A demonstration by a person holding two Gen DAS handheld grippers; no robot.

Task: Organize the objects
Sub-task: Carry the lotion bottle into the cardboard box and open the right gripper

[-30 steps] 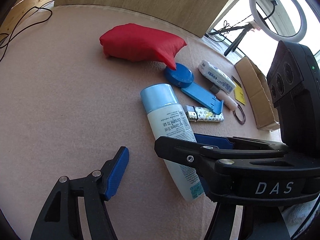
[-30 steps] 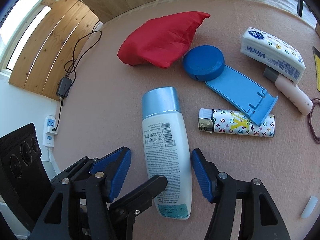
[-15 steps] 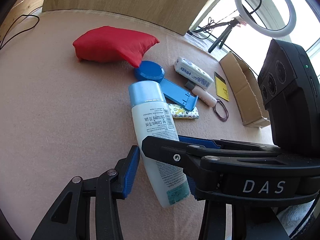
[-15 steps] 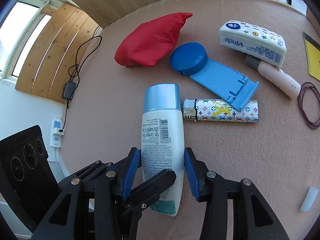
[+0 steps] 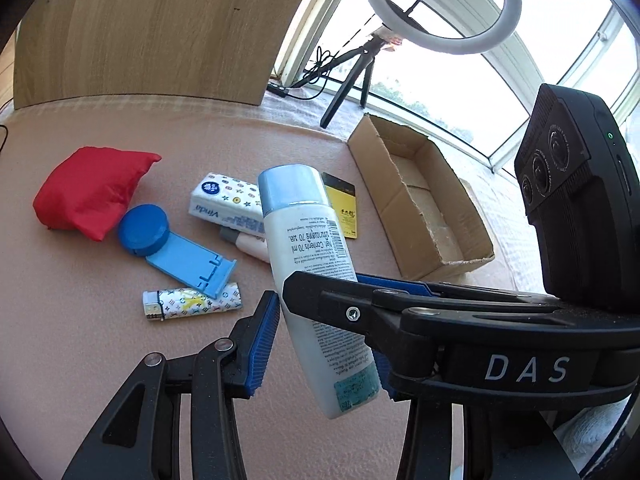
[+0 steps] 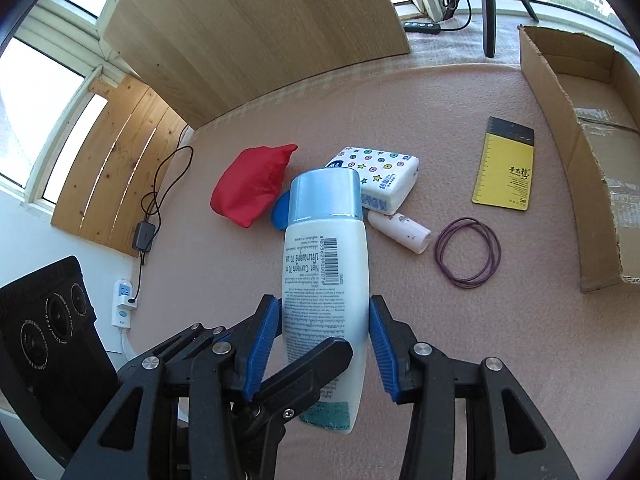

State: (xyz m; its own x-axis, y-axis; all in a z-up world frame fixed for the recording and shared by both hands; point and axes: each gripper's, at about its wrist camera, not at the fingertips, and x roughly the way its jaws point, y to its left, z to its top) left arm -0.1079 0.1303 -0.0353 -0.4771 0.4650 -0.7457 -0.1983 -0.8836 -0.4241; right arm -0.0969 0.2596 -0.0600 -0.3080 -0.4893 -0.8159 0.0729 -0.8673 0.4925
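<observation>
Both grippers' fingers clamped on white bottle [image 6: 325, 276]: right gripper [image 6: 325, 350] and left gripper [image 5: 320, 340]. A second ago it lay flat on the bench [image 6: 280, 128]; now lifted, cap toward 12 o'clock. Beyond, lighter [image 5: 192, 305], red pouch [image 6: 252, 190], cardboard box [image 5: 420, 200] at 2 o'clock.

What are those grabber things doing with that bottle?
Both of them have closed on the white bottle with the blue cap: the right hand-held gripper pinches its lower half, and the left hand-held gripper grips it too. The bottle is up off the pink table. An open cardboard box waits nearby, and other small items lie on the table.
</observation>
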